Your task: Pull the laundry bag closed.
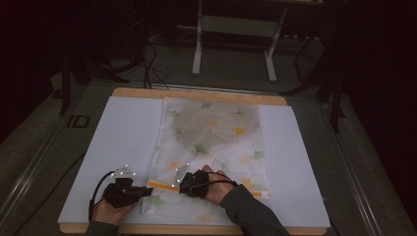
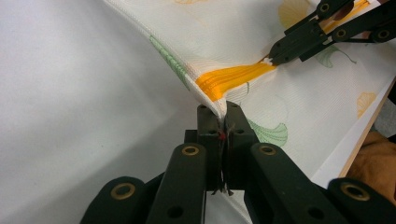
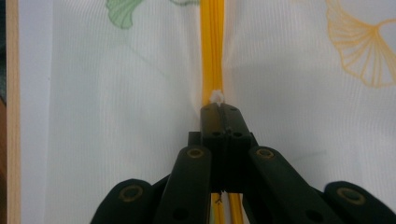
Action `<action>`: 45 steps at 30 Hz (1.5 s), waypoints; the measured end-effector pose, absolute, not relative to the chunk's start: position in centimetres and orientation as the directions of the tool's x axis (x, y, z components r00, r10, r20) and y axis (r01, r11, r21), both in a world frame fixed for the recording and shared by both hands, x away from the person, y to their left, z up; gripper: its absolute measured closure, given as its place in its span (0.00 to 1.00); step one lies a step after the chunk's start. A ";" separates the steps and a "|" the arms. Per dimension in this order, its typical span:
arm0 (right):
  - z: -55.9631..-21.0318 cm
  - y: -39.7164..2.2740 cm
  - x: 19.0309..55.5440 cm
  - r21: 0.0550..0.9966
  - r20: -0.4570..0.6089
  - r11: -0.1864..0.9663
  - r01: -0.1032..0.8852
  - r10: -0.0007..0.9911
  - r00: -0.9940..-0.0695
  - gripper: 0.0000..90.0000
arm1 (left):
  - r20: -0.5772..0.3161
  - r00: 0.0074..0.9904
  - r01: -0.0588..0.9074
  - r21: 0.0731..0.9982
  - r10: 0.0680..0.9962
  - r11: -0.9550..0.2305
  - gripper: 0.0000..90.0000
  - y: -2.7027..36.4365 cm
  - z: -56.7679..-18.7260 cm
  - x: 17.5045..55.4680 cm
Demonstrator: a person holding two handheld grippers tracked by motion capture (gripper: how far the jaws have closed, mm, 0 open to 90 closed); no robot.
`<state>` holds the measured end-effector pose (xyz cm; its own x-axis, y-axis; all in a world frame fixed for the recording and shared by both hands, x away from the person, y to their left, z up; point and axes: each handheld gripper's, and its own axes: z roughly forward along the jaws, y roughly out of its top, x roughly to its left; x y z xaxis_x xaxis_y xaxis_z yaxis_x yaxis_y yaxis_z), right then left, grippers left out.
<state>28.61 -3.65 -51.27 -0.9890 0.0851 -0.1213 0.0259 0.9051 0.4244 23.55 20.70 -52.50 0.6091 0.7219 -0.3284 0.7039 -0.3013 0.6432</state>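
both fingers [image 2: 232,112] shut on pouch [image 1: 216,132]

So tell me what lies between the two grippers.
A taut stretch of the bag's orange zipper, seen in the left gripper view, runs from the left gripper to the right gripper.

High view dim, dark-edged; gripper views bright, softly blurred.

The pouch [image 1: 211,142] looked like thin translucent plastic with a fine ribbed weave texture, printed with green and yellow leaves, plus a glossy orange zipper strip [image 2: 233,77]. It lay on a smooth matt white sheet [image 1: 118,142], paper or board, I couldn't tell which, over a light wooden tabletop [image 1: 196,93]. Both grippers' jaws were matt black plastic with brassy metal rivets [image 3: 195,152].
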 end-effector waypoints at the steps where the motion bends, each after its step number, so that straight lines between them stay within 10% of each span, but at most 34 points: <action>1: -51.3 -3.8 28.6 0.423 -0.121 0.906 0.027 0.086 -0.989 1.00 | -0.329 0.609 0.704 0.643 0.722 -0.301 0.98 20.7 -52.5 23.5; 45: -50.8 -10.6 28.1 0.320 -0.176 0.945 0.059 0.121 -0.977 1.00 | -0.333 0.604 0.707 0.643 0.724 -0.295 0.98 21.2 -52.5 23.6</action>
